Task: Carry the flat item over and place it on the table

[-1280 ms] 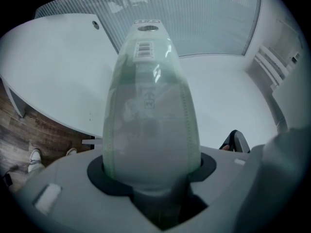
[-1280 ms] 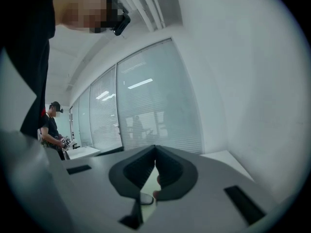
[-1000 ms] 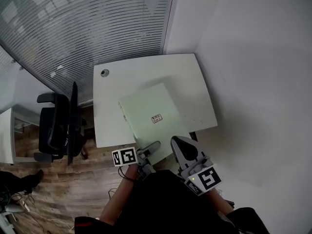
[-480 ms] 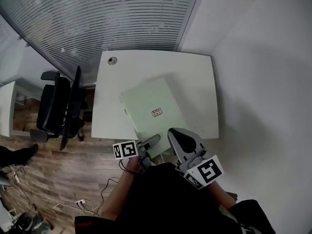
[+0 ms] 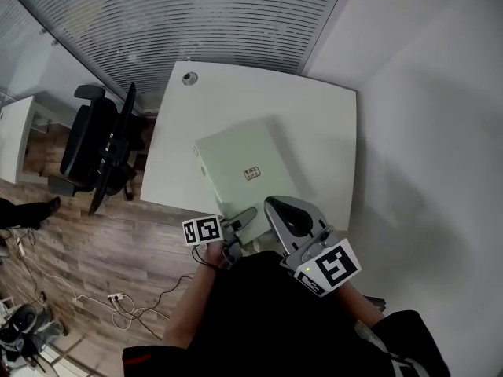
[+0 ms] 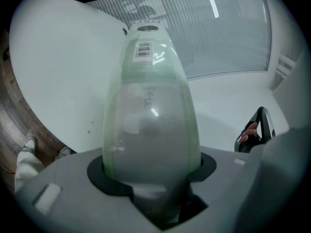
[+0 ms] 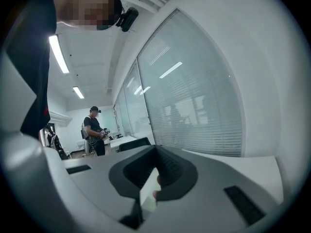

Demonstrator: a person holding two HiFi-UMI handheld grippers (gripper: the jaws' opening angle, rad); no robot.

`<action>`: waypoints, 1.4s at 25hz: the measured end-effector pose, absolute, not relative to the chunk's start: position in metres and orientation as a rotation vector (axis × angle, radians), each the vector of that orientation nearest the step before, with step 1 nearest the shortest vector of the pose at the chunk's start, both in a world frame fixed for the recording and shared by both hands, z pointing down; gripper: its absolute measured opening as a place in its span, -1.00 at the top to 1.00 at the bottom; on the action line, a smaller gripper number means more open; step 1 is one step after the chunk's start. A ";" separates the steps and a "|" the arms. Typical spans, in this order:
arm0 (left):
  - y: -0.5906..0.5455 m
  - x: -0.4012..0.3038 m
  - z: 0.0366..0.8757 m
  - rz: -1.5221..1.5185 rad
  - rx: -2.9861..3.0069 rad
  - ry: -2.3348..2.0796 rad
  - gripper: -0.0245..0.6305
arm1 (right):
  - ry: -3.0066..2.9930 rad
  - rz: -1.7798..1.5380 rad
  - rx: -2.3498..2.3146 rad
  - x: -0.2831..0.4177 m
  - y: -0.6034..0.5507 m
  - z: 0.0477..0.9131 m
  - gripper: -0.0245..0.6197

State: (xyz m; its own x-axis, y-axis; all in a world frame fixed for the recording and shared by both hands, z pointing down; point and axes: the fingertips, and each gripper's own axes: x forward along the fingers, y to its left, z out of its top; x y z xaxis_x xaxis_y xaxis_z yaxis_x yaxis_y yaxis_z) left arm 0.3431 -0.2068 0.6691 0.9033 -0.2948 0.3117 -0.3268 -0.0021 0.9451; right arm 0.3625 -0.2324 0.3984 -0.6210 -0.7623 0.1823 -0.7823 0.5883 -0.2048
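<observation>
The flat item [image 5: 244, 171] is a pale green folder-like case with a small label on top. It hangs over the white table [image 5: 314, 116], its near end past the table's front edge. My left gripper [image 5: 240, 228] is shut on that near edge. In the left gripper view the flat item [image 6: 148, 106] runs edge-on out of the left gripper [image 6: 150, 174], above the table [image 6: 58, 72]. My right gripper [image 5: 287, 214] hovers at the item's near right corner. In the right gripper view the right gripper [image 7: 153, 178] shows only a thin pale sliver in its slot, jaws together.
A black office chair [image 5: 98, 144] stands left of the table. A glass wall with blinds [image 5: 196, 14] runs behind it and a white wall [image 5: 424, 132] closes the right side. A round grommet [image 5: 189, 78] sits at the table's far left corner. Cables [image 5: 126, 309] lie on the wooden floor.
Both grippers and the flat item have moved forward, so the item now lies further over the table. The grip on it looks the same.
</observation>
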 end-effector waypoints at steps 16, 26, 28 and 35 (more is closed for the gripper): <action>-0.218 0.367 0.699 -0.051 1.504 -0.585 0.06 | -2.787 0.400 1.135 0.391 -0.249 0.407 0.92; -0.220 0.365 0.709 0.007 1.496 -0.649 0.03 | -2.803 0.421 1.062 0.393 -0.239 0.409 0.92; -0.218 0.362 0.713 0.044 1.482 -0.667 -0.02 | -2.807 0.426 1.045 0.391 -0.238 0.408 0.92; -0.212 0.349 0.736 0.162 1.440 -0.749 -0.23 | -2.803 0.445 1.024 0.391 -0.239 0.412 0.92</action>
State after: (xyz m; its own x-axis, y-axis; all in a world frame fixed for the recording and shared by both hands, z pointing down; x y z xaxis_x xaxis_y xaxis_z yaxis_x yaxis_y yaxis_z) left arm 0.3486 -0.2116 0.7359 0.7659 -0.3309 0.5512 -0.5289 0.1633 0.8329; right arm 0.3910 -0.2386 0.4124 -0.7627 -0.6099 0.2153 -0.6466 0.7271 -0.2307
